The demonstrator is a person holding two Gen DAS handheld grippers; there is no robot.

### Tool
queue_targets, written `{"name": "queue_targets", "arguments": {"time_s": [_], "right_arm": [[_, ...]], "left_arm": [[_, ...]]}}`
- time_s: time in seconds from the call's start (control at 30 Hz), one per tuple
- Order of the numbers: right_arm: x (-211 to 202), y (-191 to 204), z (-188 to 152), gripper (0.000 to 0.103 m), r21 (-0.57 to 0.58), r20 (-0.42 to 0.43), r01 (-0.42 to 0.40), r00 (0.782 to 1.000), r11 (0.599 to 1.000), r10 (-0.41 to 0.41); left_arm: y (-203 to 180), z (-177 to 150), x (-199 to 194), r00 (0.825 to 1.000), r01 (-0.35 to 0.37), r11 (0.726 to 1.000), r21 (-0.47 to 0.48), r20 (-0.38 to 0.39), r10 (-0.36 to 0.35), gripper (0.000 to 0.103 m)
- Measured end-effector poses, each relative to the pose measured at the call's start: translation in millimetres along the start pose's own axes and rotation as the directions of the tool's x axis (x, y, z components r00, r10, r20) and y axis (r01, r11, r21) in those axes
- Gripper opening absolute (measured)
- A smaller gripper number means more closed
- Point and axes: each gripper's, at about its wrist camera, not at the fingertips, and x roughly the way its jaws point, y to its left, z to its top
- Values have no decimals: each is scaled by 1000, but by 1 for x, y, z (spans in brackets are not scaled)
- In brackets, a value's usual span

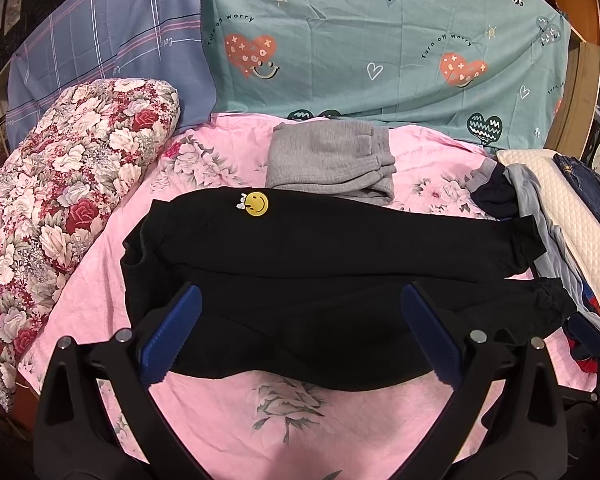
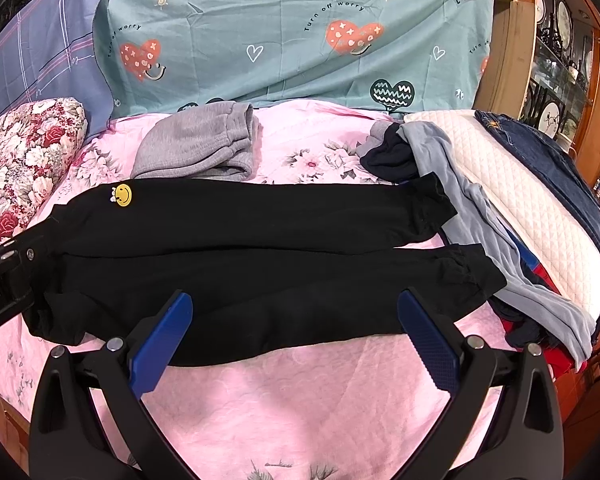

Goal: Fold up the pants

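Note:
Black pants point(image 1: 320, 264) with a yellow smiley patch point(image 1: 257, 204) lie flat across the pink floral bedspread point(image 1: 284, 420), waist at the left, both legs stretched to the right. They also show in the right wrist view point(image 2: 260, 264). My left gripper point(image 1: 300, 320) is open and empty, its blue pads just over the near edge of the pants near the waist. My right gripper point(image 2: 294, 328) is open and empty over the near leg. The left gripper's body point(image 2: 4, 276) shows at the left edge of the right wrist view, by the waist.
Folded grey pants point(image 1: 332, 160) lie behind the black ones. A pile of clothes point(image 2: 480, 216) and a white quilted pillow point(image 2: 520, 200) with jeans point(image 2: 560, 168) sit at the right. A floral rolled quilt point(image 1: 60, 200) lies at the left. Sheets hang behind.

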Motion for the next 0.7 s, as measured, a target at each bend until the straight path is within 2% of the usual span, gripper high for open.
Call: {"name": "queue_targets", "arguments": {"time_s": [0.7], "right_arm": [[3, 5, -2, 102, -12, -12, -8, 1000, 1000, 8]], "left_arm": [[0, 1, 1, 1000, -2, 1000, 2, 2, 2, 101]]}}
